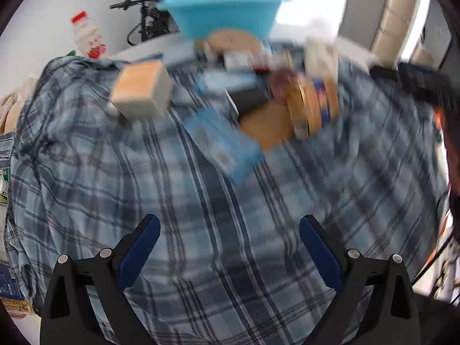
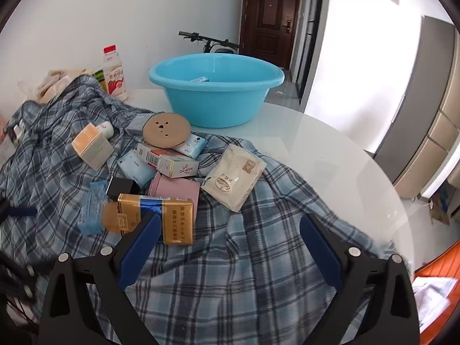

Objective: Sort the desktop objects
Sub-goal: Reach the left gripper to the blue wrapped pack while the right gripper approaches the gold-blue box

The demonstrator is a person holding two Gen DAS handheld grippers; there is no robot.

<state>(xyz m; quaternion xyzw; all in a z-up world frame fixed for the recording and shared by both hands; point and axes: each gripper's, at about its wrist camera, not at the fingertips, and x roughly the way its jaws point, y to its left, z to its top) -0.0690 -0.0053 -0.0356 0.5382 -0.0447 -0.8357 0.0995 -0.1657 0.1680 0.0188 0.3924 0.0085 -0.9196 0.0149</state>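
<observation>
Plaid cloth (image 2: pixel 244 258), blue and grey, is lying rumpled over a white round table (image 2: pixel 330 149), and the clutter is sitting on it in a loose heap. Nearest the right gripper (image 2: pixel 230 247) is lying a gold pack (image 2: pixel 161 218) with a blue band and red print, touching a pink box (image 2: pixel 175 189) behind it. A cream pouch (image 2: pixel 234 178) with an oval logo is resting just beside those, tilted. Further back, a white-and-red carton (image 2: pixel 169 162) is leaning across pale blue tissue packs (image 2: pixel 135 169), and a tan disc (image 2: pixel 166 129) with small holes is sitting on top of the heap. An orange-topped box (image 2: pixel 92 146) is standing apart to the left. A blue wrapper (image 2: pixel 92 212) is lying flat beside the gold pack.

Behind the heap a blue basin (image 2: pixel 215 89) is standing on the bare table, with one small pack showing inside. A bottle (image 2: pixel 115 74) with a red cap is standing upright to its left.

Both tongs are spread wide and gripping nothing. The left gripper (image 1: pixel 230 247) is hovering above the cloth, and its view is heavily blurred; the basin (image 1: pixel 224 11) and the orange-topped box (image 1: pixel 143 89) are still readable there.
</observation>
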